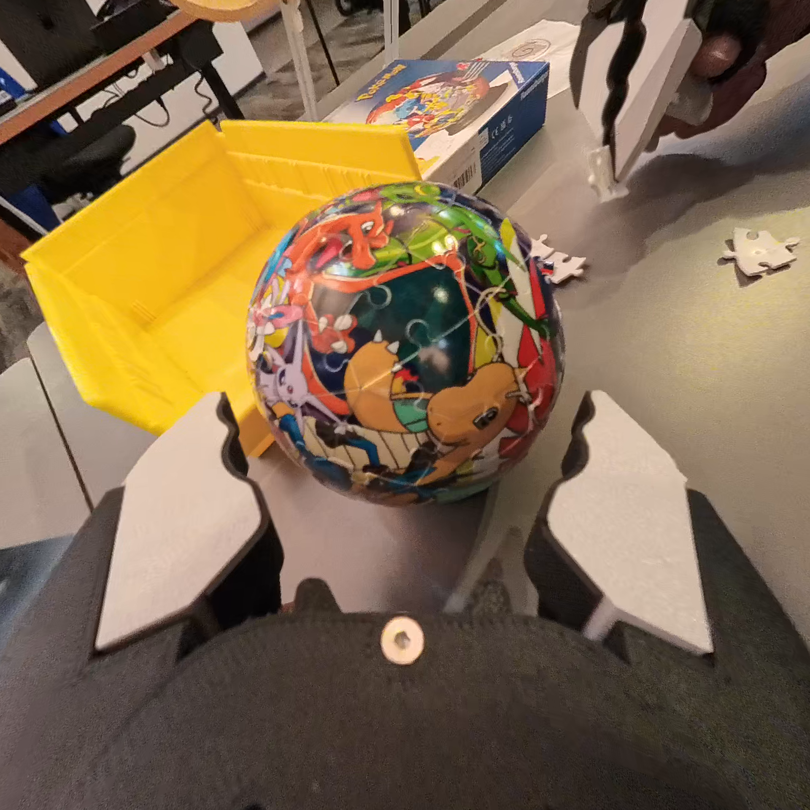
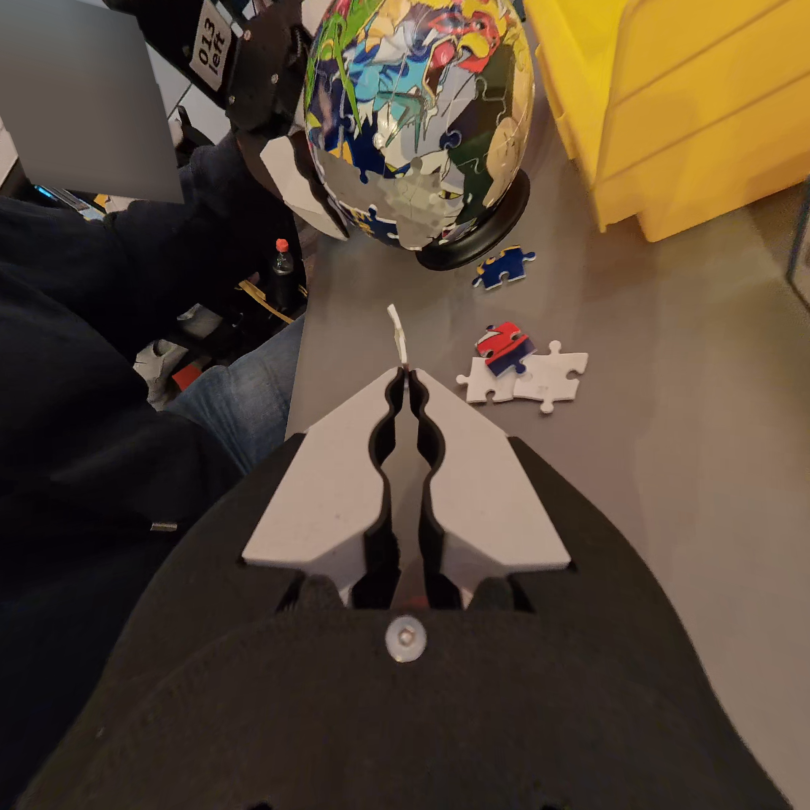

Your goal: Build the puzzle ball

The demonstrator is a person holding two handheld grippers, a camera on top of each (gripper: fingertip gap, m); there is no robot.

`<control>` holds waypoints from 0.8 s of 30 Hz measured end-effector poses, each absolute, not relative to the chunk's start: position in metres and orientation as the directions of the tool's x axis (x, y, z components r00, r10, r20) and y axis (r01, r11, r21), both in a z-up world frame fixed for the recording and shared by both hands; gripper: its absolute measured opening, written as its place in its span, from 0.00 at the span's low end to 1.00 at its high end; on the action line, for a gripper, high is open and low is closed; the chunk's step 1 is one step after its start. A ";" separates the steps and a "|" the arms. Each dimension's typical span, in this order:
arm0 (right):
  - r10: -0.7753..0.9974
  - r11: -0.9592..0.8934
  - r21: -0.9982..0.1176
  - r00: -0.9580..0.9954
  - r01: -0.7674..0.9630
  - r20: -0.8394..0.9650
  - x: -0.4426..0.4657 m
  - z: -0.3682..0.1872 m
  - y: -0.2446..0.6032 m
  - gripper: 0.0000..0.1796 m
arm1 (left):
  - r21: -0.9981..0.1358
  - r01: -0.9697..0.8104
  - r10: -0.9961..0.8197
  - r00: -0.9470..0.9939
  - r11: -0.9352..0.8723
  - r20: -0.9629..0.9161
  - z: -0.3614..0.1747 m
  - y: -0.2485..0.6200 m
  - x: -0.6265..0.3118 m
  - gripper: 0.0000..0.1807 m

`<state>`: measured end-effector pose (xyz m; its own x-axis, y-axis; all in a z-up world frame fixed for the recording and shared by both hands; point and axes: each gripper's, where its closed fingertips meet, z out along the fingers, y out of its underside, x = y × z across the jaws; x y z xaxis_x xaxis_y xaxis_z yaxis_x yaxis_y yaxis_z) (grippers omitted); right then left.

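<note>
The colourful puzzle ball [image 1: 405, 346] stands on a black ring stand [image 2: 482, 236] on the grey table. In the right wrist view the ball [image 2: 416, 87] has a gap low on its side showing the grey inside [image 2: 407, 201]. My left gripper [image 1: 405, 396] is open, with its fingers on either side of the ball's near lower part. One left finger [image 2: 298, 184] lies close against the ball. My right gripper [image 2: 405, 372] is shut on a white puzzle piece [image 2: 398, 333], seen edge-on, held above the table short of the ball. It also shows far right in the left wrist view [image 1: 609, 175].
A yellow bin [image 1: 175, 285] stands right behind the ball, and the blue puzzle box [image 1: 460, 118] lies beyond it. Loose pieces lie on the table: a blue one [image 2: 504, 267], a red-and-blue one [image 2: 504, 346] on two white face-down ones [image 2: 539, 385]. A person's legs are at the table edge [image 2: 236, 394].
</note>
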<state>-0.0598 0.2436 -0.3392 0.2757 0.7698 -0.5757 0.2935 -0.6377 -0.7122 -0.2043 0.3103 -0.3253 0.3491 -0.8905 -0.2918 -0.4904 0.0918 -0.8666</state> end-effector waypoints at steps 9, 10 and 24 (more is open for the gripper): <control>0.765 -0.645 -0.680 0.291 0.350 -0.575 -0.079 -0.354 0.237 0.00 | -0.895 -0.429 -0.898 0.337 0.121 -0.283 -0.326 0.315 -0.196 0.72; 0.769 -0.640 -0.674 0.302 0.369 -0.564 -0.076 -0.357 0.236 0.00 | -0.894 -0.430 -0.896 0.341 0.122 -0.286 -0.326 0.315 -0.196 0.72; 0.879 -0.472 -0.643 0.379 0.603 -0.290 -0.030 -0.376 0.218 0.13 | -0.888 -0.452 -0.851 0.431 0.085 -0.301 -0.307 0.292 -0.219 0.74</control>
